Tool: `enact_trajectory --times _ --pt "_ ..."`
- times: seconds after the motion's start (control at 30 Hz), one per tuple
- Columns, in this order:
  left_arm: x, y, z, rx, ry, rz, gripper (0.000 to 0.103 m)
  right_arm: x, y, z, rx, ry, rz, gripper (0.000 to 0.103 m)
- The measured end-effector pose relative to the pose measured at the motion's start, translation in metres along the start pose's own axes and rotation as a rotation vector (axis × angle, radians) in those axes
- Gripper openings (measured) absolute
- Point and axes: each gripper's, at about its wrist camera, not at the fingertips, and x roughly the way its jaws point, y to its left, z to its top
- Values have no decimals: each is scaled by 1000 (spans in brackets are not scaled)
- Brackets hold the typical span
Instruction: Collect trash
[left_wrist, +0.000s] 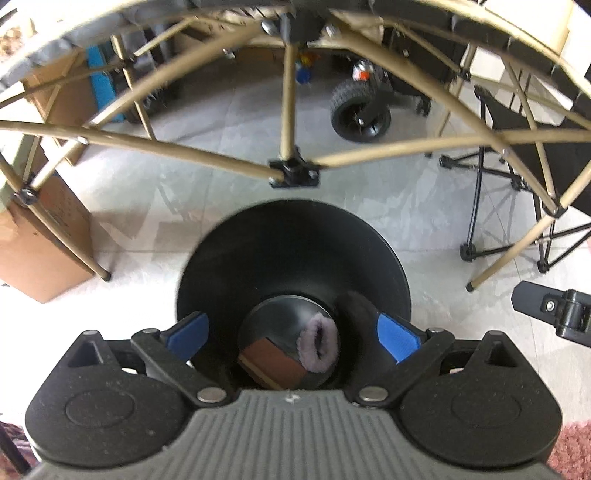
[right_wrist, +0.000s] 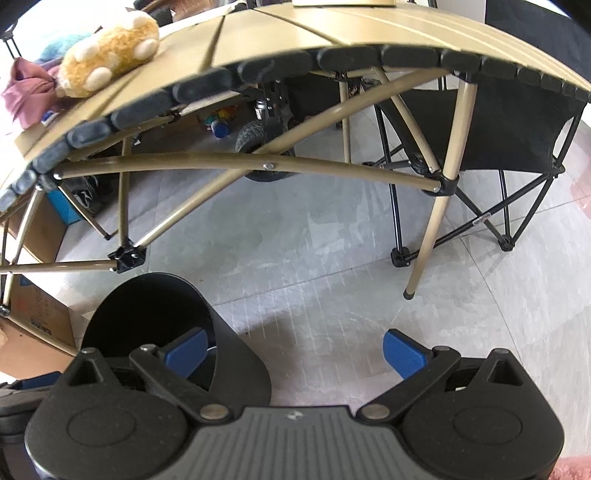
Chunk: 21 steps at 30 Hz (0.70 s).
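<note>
left gripper (left_wrist: 291, 332) wide open over black bin (left_wrist: 258, 258), maybe touching, right gripper (right_wrist: 295, 350) open

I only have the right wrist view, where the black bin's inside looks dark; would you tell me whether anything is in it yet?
Observer: Yes. The left wrist view looks down into the bin; a fuzzy pale ring lies on its bottom.
Operator: Is it alone in there?
Observer: No, a flat brown piece lies right beside it.
Operator: And the left gripper?
Observer: The left gripper is open, holding nothing, above the bin's mouth.
</note>
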Motion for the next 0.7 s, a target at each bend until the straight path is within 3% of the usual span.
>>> enact_trajectory --times 0.3,0.7 --pt "-47 17 -5 -14 -138 15 101 -26 8 -4 -14 -54 35 102" --pt "-117 29 -10 5 -323 5 101 -87 13 -6 -36 -200 101 102"
